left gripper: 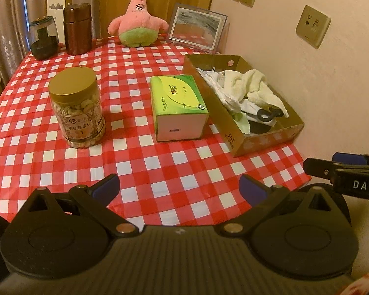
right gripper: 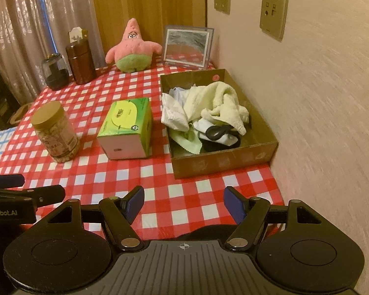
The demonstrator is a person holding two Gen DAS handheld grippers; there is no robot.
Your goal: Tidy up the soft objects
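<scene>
A: Looking over the counter [right gripper: 140, 172], where do the soft things sit?

B: Most are heaped in the cardboard box [right gripper: 223, 158] against the wall: a cream towel [right gripper: 219, 103] on top, white cloth [right gripper: 174, 113] and a green cloth [right gripper: 187, 140] under it, with some dark looped item I can't identify. The pink star plush [right gripper: 131, 49] is well apart from the box, upright at the far edge beside the picture frame [right gripper: 187, 46].

A: Why is the box there?

B: My guess is it serves as the collecting bin, so the plush looks like the one soft thing not yet gathered.

A: And the tools?

B: The left tool [left gripper: 179, 189] has its pads spread with nothing between them, hovering over the near edge. The right tool [right gripper: 183, 202] is likewise spread and empty, facing the box.

A: What about the rest?

B: The nut jar [left gripper: 77, 108] and tissue box [left gripper: 178, 105] stand between the tools and the plush, so a reach would probably need to pass over or around them.
</scene>
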